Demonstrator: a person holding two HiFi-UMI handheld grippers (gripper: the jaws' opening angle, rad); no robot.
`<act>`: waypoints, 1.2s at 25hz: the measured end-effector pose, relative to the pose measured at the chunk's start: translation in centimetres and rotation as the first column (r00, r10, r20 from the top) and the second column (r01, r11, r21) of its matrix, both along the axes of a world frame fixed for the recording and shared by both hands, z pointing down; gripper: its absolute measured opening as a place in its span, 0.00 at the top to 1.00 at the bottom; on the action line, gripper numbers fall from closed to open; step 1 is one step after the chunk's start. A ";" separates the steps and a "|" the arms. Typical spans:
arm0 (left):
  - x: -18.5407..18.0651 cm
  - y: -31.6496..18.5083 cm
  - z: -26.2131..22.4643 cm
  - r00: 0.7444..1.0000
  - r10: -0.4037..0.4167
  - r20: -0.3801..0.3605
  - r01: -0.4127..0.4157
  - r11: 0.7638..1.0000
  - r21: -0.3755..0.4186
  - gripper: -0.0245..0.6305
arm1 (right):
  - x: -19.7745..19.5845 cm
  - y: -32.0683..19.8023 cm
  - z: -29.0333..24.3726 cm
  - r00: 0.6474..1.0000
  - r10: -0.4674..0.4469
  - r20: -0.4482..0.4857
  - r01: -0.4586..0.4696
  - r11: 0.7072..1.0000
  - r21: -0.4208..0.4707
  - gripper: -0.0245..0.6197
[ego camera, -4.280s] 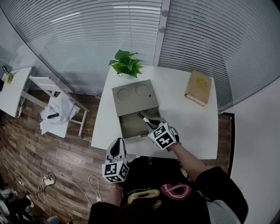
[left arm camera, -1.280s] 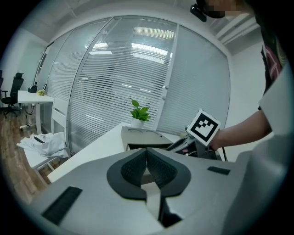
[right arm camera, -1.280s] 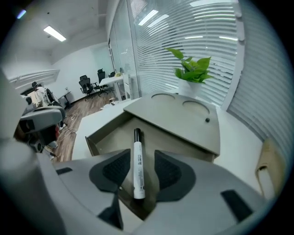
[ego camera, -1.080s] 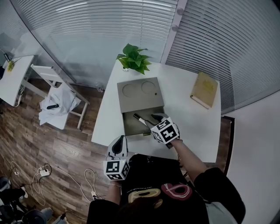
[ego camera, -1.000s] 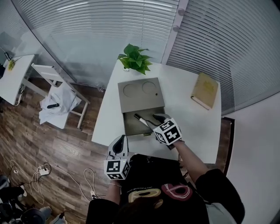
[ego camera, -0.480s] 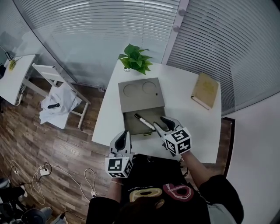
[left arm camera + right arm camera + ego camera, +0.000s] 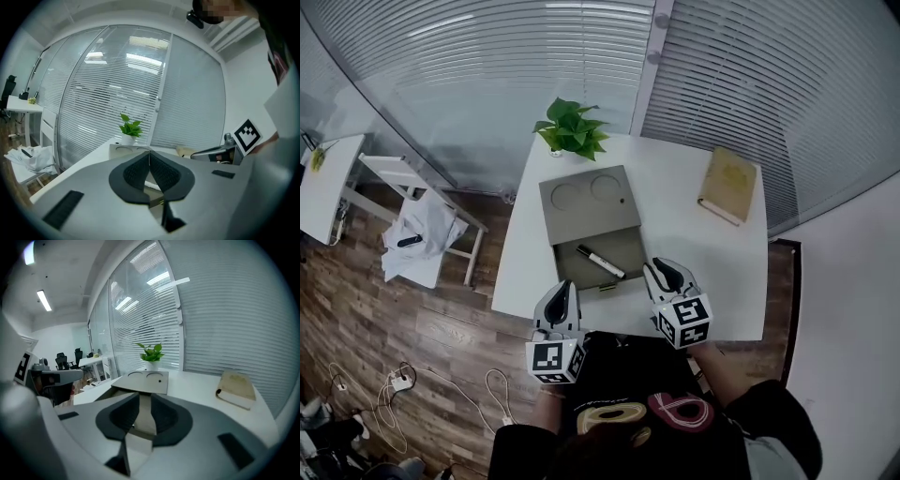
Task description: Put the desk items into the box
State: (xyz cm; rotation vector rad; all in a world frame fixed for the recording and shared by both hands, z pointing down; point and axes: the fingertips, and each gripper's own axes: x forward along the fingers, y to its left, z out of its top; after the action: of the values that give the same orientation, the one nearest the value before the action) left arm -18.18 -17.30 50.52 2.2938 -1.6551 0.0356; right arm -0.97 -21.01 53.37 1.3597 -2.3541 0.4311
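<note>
A grey box [image 7: 614, 246] lies on the white table [image 7: 722, 272], its lid [image 7: 581, 197] with two round hollows slid toward the far side. A black-and-white marker pen [image 7: 600, 262] lies in the open compartment. My right gripper [image 7: 664, 269] hovers at the table's near edge, right of the box and apart from the pen. Its jaws have just been closing, a gap remains, and nothing is between them [image 7: 145, 397]. My left gripper [image 7: 565, 284] is shut and empty near the front edge, its pads meeting at the tips [image 7: 149, 152].
A tan book [image 7: 727, 185] lies at the table's far right corner. A potted green plant [image 7: 570, 131] stands behind the box. To the left, on the wooden floor, a white chair [image 7: 417, 220] carries cloth. Blinds and glass walls enclose the far side.
My right gripper let go of the marker, which now lies in the box, and drew back toward the table's near edge. The left gripper rose slightly.
</note>
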 end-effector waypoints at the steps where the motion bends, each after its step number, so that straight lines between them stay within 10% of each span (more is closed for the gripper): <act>1: 0.1 0.0 0.0 1.000 0.006 0.008 -0.006 1.000 0.002 0.93 | 0.1 0.1 0.0 1.000 0.011 0.002 -0.011 1.000 0.005 0.84; 30: 3.5 0.4 0.0 0.996 0.095 0.003 -0.095 0.996 0.006 0.93 | 2.8 1.5 0.3 0.995 0.093 -0.039 -0.092 0.995 0.026 0.95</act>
State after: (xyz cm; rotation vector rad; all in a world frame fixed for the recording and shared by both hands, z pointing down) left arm -14.64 -16.90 50.56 2.3758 -1.5486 0.0551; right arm 1.80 -19.55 53.70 1.4792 -2.2778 0.3983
